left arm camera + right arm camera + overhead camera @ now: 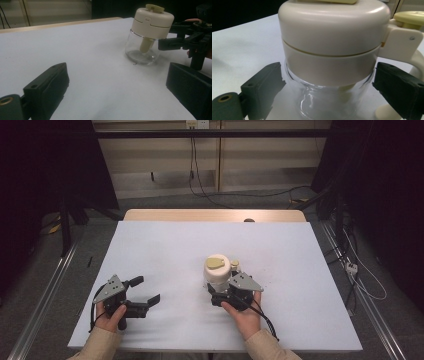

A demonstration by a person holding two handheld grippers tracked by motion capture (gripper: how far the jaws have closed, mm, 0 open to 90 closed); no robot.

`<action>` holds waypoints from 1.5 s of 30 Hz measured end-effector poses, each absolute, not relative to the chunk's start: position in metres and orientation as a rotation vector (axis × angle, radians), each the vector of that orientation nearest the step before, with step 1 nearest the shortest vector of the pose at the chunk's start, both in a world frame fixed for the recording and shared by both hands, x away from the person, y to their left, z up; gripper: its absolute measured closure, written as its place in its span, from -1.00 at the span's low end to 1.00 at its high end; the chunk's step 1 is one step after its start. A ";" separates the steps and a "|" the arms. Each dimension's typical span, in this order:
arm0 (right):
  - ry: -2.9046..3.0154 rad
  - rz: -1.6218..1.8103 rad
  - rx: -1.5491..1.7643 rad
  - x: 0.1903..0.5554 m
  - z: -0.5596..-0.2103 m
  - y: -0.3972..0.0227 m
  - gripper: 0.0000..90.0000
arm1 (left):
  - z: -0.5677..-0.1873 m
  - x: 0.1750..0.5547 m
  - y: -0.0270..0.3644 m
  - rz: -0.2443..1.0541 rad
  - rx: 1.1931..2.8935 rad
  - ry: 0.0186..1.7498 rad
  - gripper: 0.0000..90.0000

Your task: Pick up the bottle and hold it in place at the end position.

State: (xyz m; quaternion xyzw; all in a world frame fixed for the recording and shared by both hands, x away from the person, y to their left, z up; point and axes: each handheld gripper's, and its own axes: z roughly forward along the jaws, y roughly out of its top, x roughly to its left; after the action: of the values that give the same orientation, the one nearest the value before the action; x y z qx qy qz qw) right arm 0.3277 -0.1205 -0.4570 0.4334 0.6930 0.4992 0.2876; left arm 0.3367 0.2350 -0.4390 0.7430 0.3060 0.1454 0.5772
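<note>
No text, label, brand, number or sign can be read anywhere on the things in these pictures.

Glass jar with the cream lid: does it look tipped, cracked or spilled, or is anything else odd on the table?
Nothing stands out. The glass jar stands upright on the white table, lid seated, no spill visible. The right tongs straddle it, open; the left tongs are open, apart from it.

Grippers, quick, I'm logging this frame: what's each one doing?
Left gripper: open, holding nothing, apart from the jar.
Right gripper: open, jaws on either side of the jar's glass body, not clamped.
</note>
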 end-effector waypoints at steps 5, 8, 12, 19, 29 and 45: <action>1.851 1.321 1.161 0.331 -0.457 -0.118 -0.85 | -0.439 0.337 0.235 0.339 1.740 0.717 -0.91; 1.844 1.314 1.169 0.332 -0.457 -0.116 -0.85 | -0.439 0.337 0.235 0.337 1.740 0.716 -0.91; 1.835 1.314 1.181 0.334 -0.457 -0.115 -0.85 | -0.439 0.337 0.235 0.336 1.741 0.715 -0.91; 1.809 1.330 1.214 0.338 -0.458 -0.111 -0.88 | -0.440 0.337 0.234 0.335 1.742 0.715 -0.91; 1.792 1.322 1.246 0.346 -0.458 -0.104 -0.93 | -0.440 0.337 0.234 0.332 1.740 0.720 -0.91; 1.784 1.329 1.299 0.353 -0.458 -0.102 -0.91 | -0.441 0.338 0.235 0.336 1.743 0.722 -0.91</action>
State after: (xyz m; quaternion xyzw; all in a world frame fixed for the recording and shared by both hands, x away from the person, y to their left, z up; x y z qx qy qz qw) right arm 0.3533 -0.1022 -0.4585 0.4843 0.6650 0.4953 0.2792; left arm 0.3376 0.2345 -0.4407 0.7441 0.3084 0.1433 0.5750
